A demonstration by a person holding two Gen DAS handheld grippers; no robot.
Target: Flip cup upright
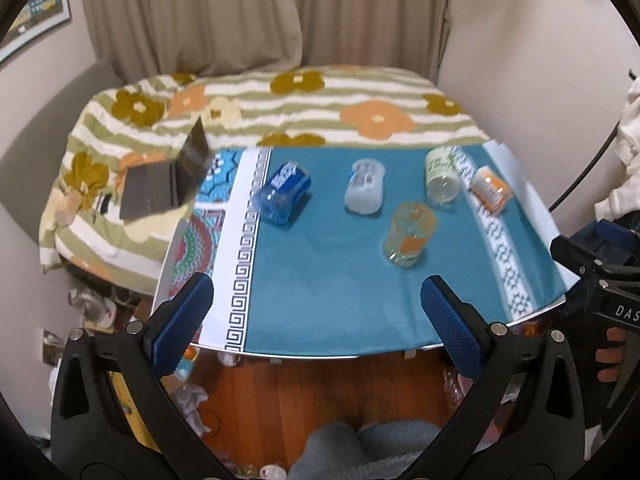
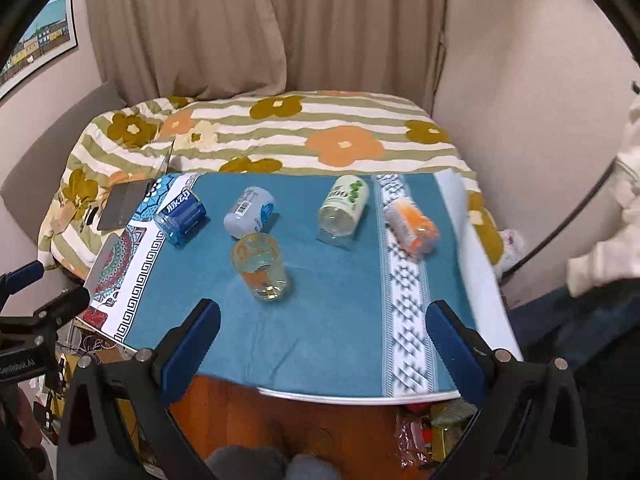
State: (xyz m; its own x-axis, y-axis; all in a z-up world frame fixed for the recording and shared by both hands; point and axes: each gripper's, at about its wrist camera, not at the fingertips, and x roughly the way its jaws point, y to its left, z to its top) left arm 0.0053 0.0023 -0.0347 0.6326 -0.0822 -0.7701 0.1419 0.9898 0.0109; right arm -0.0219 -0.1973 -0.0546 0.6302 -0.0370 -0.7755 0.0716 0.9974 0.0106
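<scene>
Five cups lie on their sides on the teal tablecloth (image 2: 340, 300). Nearest its front edge is the clear orange-printed cup (image 2: 260, 266), just in front of the white cup (image 2: 250, 216); the blue cup (image 2: 182, 216) lies toward the laptop (image 1: 160, 188), and the green-printed cup (image 2: 342, 212) and orange-striped cup (image 2: 412, 226) lie on the other side. Both the left gripper (image 1: 316, 316) and right gripper (image 2: 322, 340) hang spread wide and empty short of the table. The clear cup looks light, stiff and slick (probably thin plastic, though I cannot tell), so grip across its mid-body, gently.
</scene>
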